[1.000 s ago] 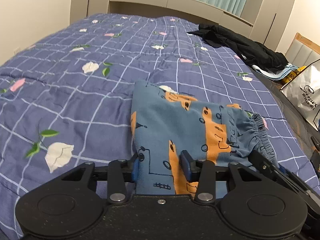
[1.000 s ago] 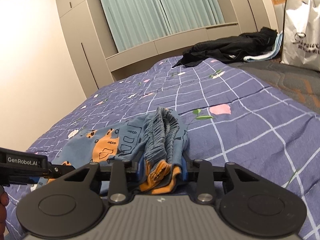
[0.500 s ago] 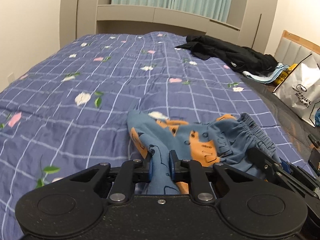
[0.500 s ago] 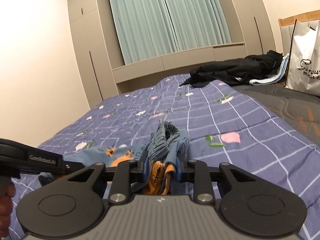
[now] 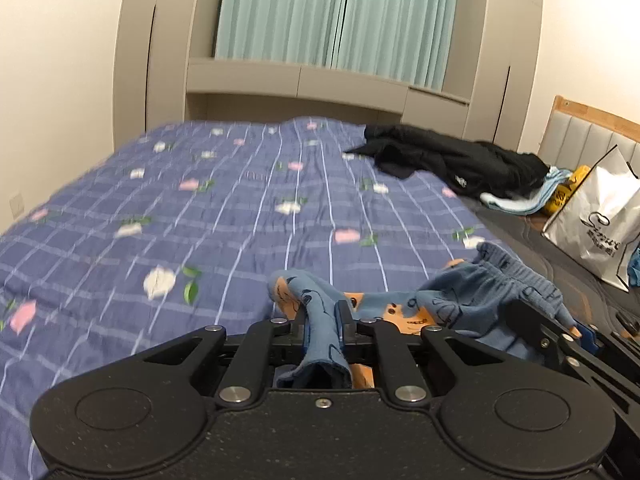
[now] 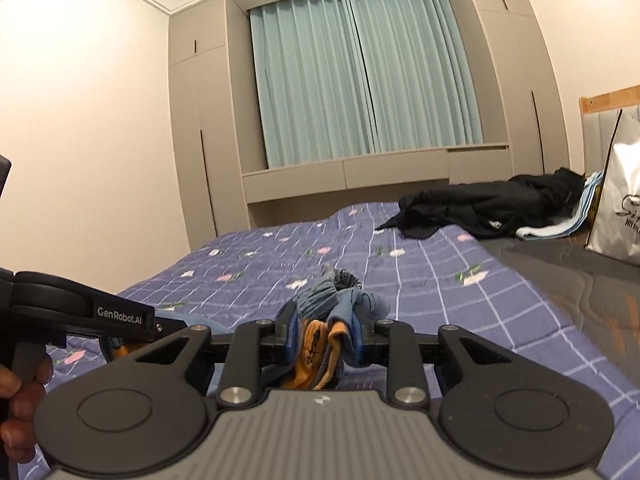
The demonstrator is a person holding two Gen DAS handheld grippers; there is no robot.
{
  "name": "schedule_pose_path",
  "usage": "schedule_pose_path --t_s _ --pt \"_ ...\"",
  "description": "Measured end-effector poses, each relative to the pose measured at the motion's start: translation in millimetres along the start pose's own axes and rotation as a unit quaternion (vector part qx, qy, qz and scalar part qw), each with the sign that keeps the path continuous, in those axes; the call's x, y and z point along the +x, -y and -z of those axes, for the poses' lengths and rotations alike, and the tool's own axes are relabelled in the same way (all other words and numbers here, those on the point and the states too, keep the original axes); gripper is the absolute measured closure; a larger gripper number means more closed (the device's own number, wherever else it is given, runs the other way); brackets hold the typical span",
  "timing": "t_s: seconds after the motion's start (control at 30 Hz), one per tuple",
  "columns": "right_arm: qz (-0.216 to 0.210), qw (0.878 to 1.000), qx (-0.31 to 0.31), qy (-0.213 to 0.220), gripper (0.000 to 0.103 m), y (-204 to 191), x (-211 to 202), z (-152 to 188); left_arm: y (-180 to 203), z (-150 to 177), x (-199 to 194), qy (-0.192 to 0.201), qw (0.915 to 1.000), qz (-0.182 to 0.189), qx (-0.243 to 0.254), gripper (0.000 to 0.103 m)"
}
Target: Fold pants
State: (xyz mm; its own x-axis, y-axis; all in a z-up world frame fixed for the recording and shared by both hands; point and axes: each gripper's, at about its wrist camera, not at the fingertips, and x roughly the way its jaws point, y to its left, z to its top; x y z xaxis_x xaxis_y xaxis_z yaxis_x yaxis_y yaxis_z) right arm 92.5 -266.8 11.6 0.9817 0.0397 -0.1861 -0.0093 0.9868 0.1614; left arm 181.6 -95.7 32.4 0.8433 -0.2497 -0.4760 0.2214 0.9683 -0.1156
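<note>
The blue pants with orange print hang bunched between my two grippers above the purple quilt. My left gripper has a twisted fold of the leg fabric between its pads, and its jaws are closing on it. In the right wrist view, my right gripper is shut on the gathered waistband of the pants. The left gripper reaches in from the left there, held by a person's hand. How much of the pants hangs below the grippers is hidden.
A black jacket lies at the quilt's far right corner, with a light blue towel beside it. A white shopping bag stands against the headboard on the right. Curtains and cabinets line the far wall.
Both grippers have risen and tilted up, lifting the pants off the quilt. The left jaws went from wide around flat fabric to tight on a narrow fold. The right jaws narrowed slightly.
</note>
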Motion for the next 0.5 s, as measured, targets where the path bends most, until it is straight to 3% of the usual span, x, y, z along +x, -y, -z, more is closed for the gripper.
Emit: schedule_pose_path --t_s 0.13,0.5 --pt "0.015 1.0 0.007 0.005 0.074 3 11 1 2 4 16 0.001 1.0 0.004 0.004 0.091" --pt "0.05 0.995 0.044 -0.071 0.071 21 22 36 -8 44 31 -0.049 0.9987 -0.009 -0.008 0.086"
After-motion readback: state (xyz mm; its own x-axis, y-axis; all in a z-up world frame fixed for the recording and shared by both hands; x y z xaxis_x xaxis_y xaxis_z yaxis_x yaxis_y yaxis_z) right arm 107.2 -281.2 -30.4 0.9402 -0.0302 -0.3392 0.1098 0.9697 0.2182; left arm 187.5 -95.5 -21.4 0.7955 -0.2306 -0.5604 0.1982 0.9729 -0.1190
